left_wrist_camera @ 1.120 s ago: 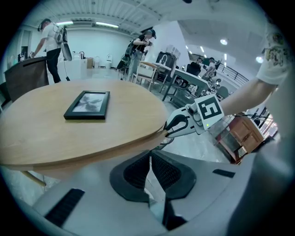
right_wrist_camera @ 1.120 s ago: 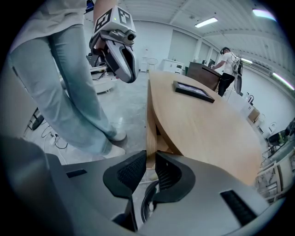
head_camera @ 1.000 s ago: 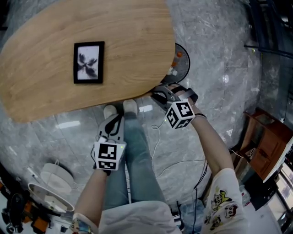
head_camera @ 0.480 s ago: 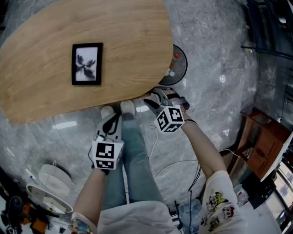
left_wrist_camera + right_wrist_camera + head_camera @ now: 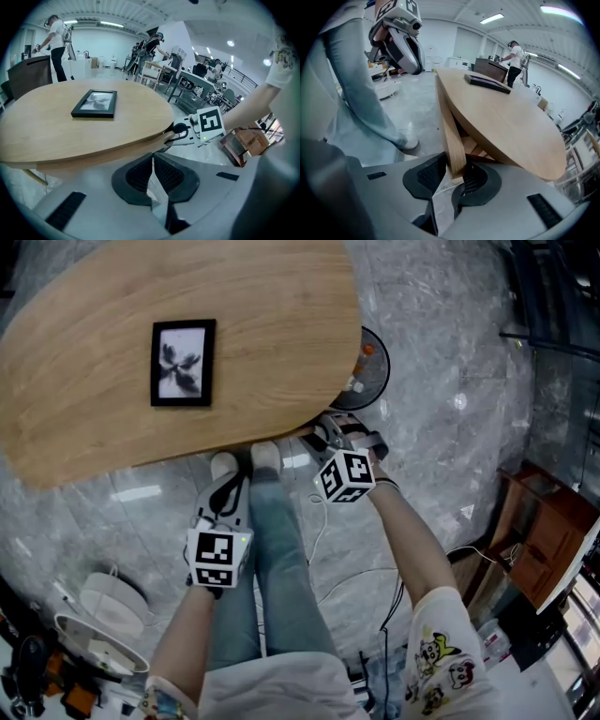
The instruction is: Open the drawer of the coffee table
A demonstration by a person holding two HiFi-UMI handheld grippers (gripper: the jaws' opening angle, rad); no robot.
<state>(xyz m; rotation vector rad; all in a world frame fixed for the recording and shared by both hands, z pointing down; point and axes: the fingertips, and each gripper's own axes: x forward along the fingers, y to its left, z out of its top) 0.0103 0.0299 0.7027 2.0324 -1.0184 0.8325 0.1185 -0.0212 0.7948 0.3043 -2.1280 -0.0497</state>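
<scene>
The oval wooden coffee table (image 5: 84,427) carries a black picture frame (image 5: 182,363). My right gripper (image 5: 325,434) is at the table's near right edge. In the right gripper view a light wooden drawer front (image 5: 452,140) juts from under the tabletop (image 5: 511,126) and stands between the two pads of the right gripper (image 5: 453,176). Its jaws have just been closing and both pads now touch the wood. My left gripper (image 5: 232,487) hangs over the person's legs, away from the table, and the left gripper (image 5: 152,164) is shut on nothing.
The person's jeans-clad legs (image 5: 272,549) and shoes stand right by the table edge. A round black object (image 5: 372,371) lies on the marble floor beyond the table, a white fan (image 5: 108,615) at lower left, a wooden cabinet (image 5: 548,531) at right, and cables (image 5: 375,568).
The right gripper has rolled a little and shifted slightly left along the table edge. The left gripper has stayed where it was.
</scene>
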